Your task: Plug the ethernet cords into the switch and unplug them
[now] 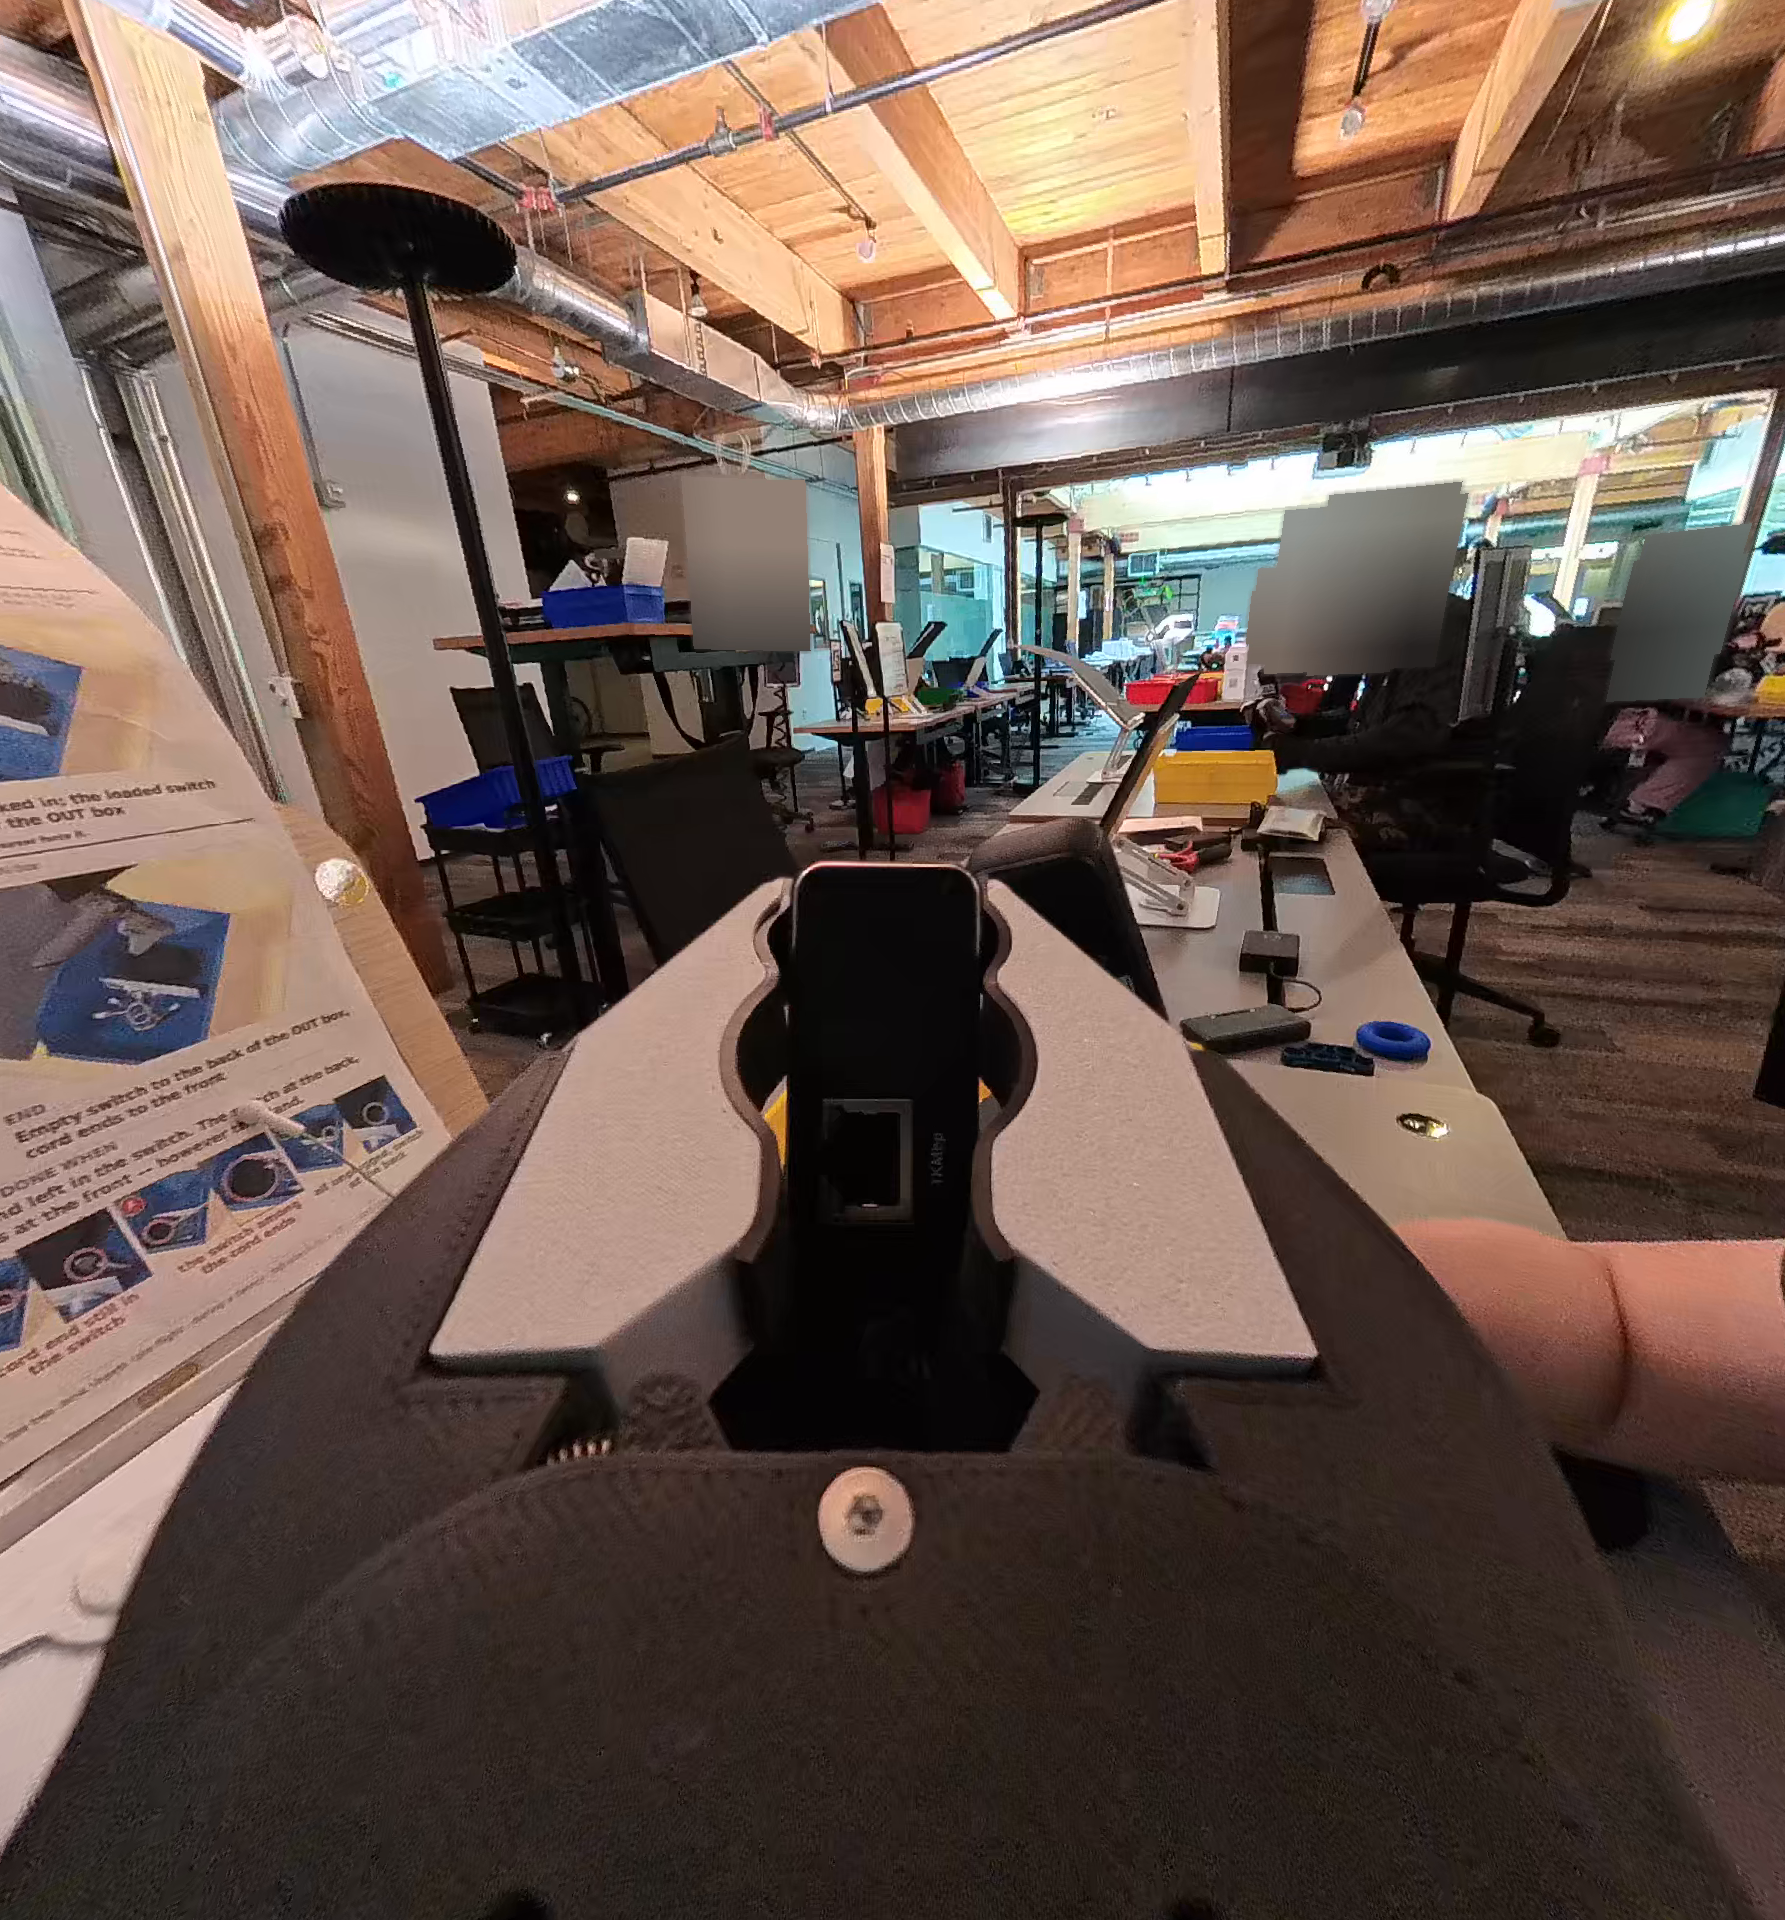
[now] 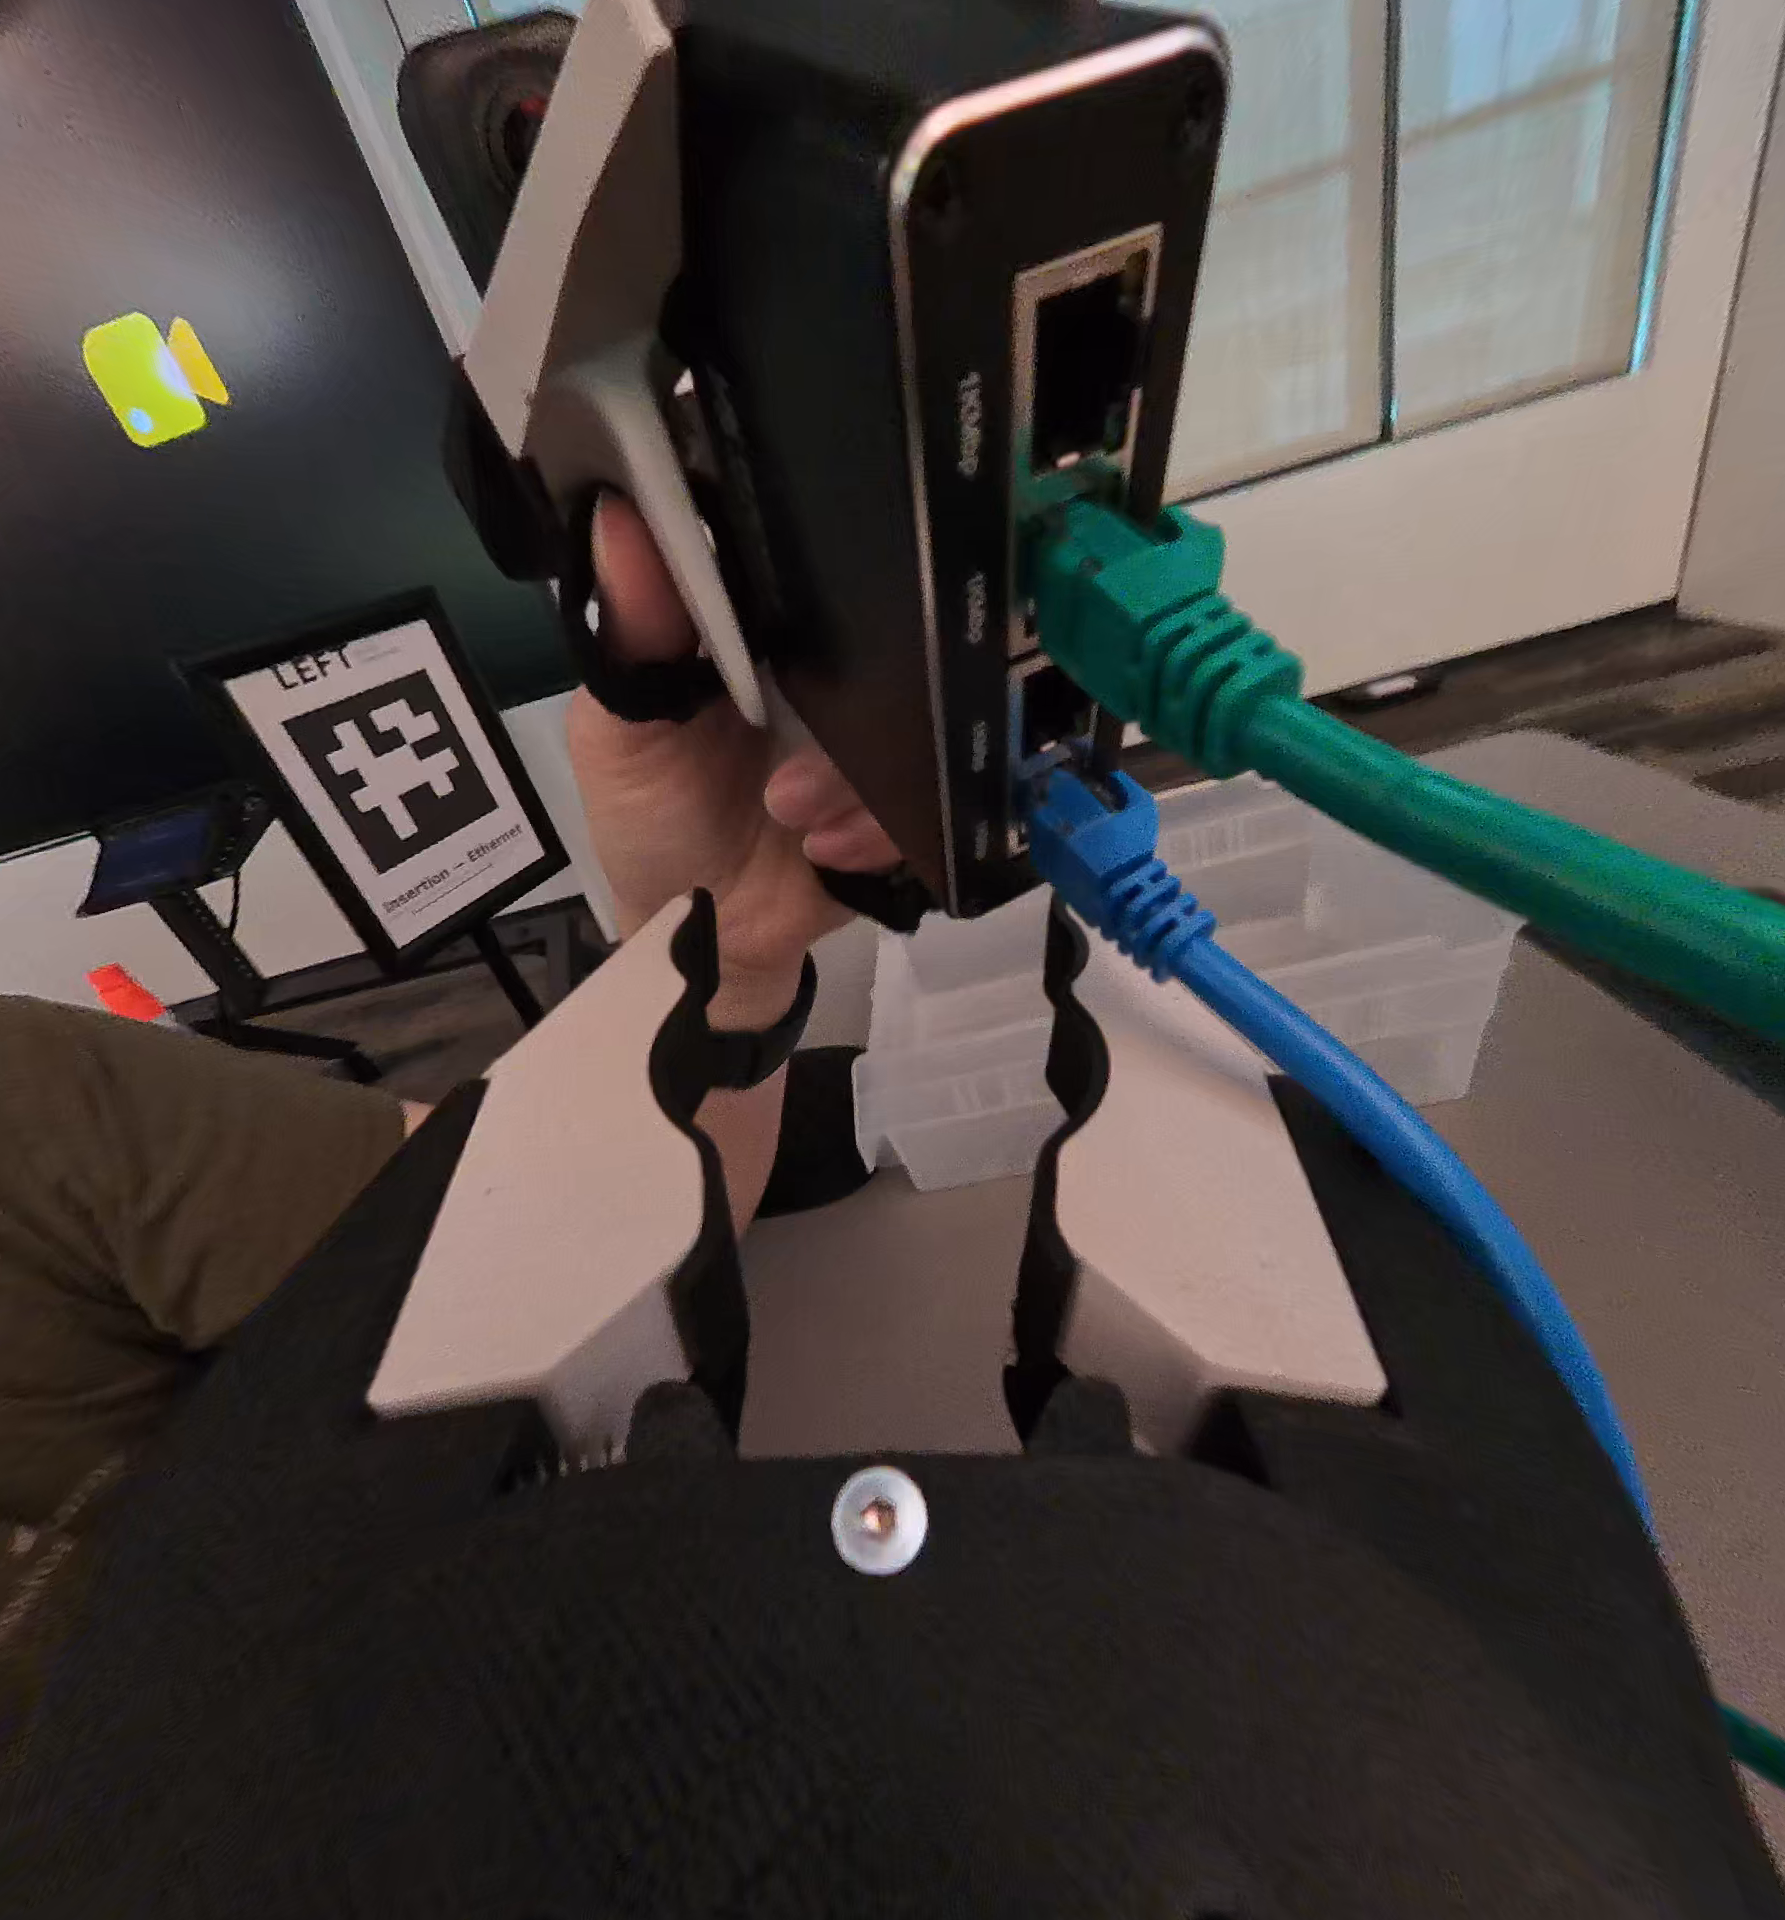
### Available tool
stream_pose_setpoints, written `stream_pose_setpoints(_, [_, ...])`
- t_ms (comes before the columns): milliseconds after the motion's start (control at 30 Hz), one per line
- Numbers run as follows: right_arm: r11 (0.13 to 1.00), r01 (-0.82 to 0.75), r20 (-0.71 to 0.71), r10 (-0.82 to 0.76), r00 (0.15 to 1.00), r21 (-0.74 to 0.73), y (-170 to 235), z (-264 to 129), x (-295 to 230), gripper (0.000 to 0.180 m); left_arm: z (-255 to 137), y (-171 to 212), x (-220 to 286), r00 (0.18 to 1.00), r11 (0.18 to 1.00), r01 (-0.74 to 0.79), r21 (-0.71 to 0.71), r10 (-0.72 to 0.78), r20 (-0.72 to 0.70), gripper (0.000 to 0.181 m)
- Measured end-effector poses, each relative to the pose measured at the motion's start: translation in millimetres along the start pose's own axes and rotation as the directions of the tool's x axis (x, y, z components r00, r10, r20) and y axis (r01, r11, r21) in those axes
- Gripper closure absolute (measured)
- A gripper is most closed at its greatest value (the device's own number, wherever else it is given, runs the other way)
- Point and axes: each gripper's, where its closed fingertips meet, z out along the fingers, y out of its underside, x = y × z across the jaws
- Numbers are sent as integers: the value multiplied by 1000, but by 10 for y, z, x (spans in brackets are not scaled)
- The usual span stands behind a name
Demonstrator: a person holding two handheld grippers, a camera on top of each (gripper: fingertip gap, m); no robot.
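My left gripper point(image 1: 883, 935) is shut on the black ethernet switch point(image 1: 883, 1060) and holds it up in the air. One empty port point(image 1: 867, 1158) faces this camera. In the right wrist view the switch point(image 2: 929, 468) hangs above and ahead, still clamped by the left gripper point(image 2: 649, 416). A green cord point(image 2: 1283, 717) and a blue cord point(image 2: 1231, 987) are plugged into its lower ports. The top port point(image 2: 1085, 353) is empty. My right gripper point(image 2: 877, 935) is open and empty, just below the switch and left of the blue plug.
A clear plastic bin point(image 2: 1231, 997) sits on the grey table point(image 2: 1594, 1247) behind the cords. A framed marker sign point(image 2: 389, 779) and a dark monitor point(image 2: 140, 416) stand at left. An instruction sheet point(image 1: 109, 1039) stands left of the left gripper. A person's forearm point(image 1: 1615, 1351) shows at right. The gap from one gripper's tips to the other's is roughly 11 centimeters.
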Motion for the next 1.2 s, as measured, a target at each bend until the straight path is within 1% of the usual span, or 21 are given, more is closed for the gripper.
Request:
stream_pose_setpoints(100, [993, 44, 17, -46, 999, 110, -107, -35, -5, 116, 37, -7, 46, 1000, 1000, -2, 24, 2, -9, 150])
stream_pose_setpoints(233, [974, -52, 129, 24, 991, 221, -226, -114, -60, 119, 48, -47, 135, 999, 998, -27, 53, 29, -42, 150])
stream_pose_setpoints(367, [938, -82, 142, 35, 989, 338, -339, -216, -30, 138, 58, -119, 244, 996, 992, -33, 124, 43, -82, 150])
stream_pose_setpoints(400, [921, -101, 126, 57, 990, 377, -379, -234, 7, 132, 66, -119, 278, 994, 991, -22, 130, 36, -101, 150])
stream_pose_setpoints(433, [896, -126, 113, 86, 990, 425, -440, -263, 48, 117, 85, -102, 309, 993, 992, -7, 123, 22, -120, 150])
stream_pose_setpoints(467, [891, -135, 123, 90, 988, 433, -456, -268, 40, 113, 101, -95, 335, 991, 992, 3, 125, 14, -130, 150])
stream_pose_setpoints(500, [894, -134, 136, 83, 987, 428, -464, -280, 23, 114, 108, -106, 349, 992, 990, 4, 141, 15, -129, 150])
stream_pose_setpoints(533, [898, -102, 129, 51, 990, 428, -480, -305, 8, 117, 113, -115, 366, 991, 988, 2, 152, 18, -132, 150])
stream_pose_setpoints(567, [899, -41, 122, -14, 992, 435, -501, -335, -47, 125, 116, -120, 391, 989, 987, 3, 159, 20, -146, 149])
stream_pose_setpoints(600, [900, 20, 128, -84, 988, 435, -510, -359, -138, 140, 114, -129, 422, 985, 986, 11, 169, 18, -169, 149])
stream_pose_setpoints(667, [902, 106, 82, -154, 985, 418, -526, -374, -194, 143, 84, -178, 479, 973, 979, 53, 197, -6, -230, 149])
stream_pose_setpoints(733, [910, 204, 33, -231, 972, 360, -523, -397, -206, 144, 47, -190, 512, 957, 979, 94, 182, -39, -286, 148])
stream_pose_setpoints(800, [926, 291, -33, -292, 956, 240, -515, -430, -134, 144, 0, -150, 458, 960, 989, 65, 131, -26, -278, 148])
stream_pose_setpoints(833, [918, 362, -94, -350, 932, 164, -515, -473, -68, 144, -25, -119, 401, 970, 995, 21, 100, 4, -245, 141])
stream_pose_setpoints(900, [868, 497, -203, -486, 850, 4, -531, -599, 43, 143, -82, -54, 277, 982, 993, -117, 30, 120, -146, 122])
stream_pose_setpoints(933, [818, 570, -254, -570, 782, -81, -546, -674, 89, 144, -109, -12, 235, 975, 980, -201, -13, 198, -103, 115])
stream_pose_setpoints(1000, [686, 684, -310, -725, 615, -248, -562, -801, 151, 144, -139, 110, 197, 929, 922, -369, -118, 365, -53, 100])
stream_pose_setpoints(1033, [620, 708, -313, -784, 537, -338, -539, -847, 192, 144, -134, 184, 201, 899, 883, -437, -169, 436, -48, 101])
stream_pose_setpoints(1100, [487, 727, -274, -874, 402, -485, -454, -896, 256, 143, -92, 313, 206, 827, 796, -553, -247, 561, -40, 103])
stream_pose_setpoints(1167, [397, 720, -238, -918, 318, -569, -388, -904, 308, 143, -31, 439, 250, 746, 703, -649, -290, 663, -62, 113])
stream_pose_setpoints(1200, [376, 715, -225, -927, 302, -589, -361, -897, 320, 143, -5, 528, 266, 714, 660, -681, -318, 695, -87, 115])
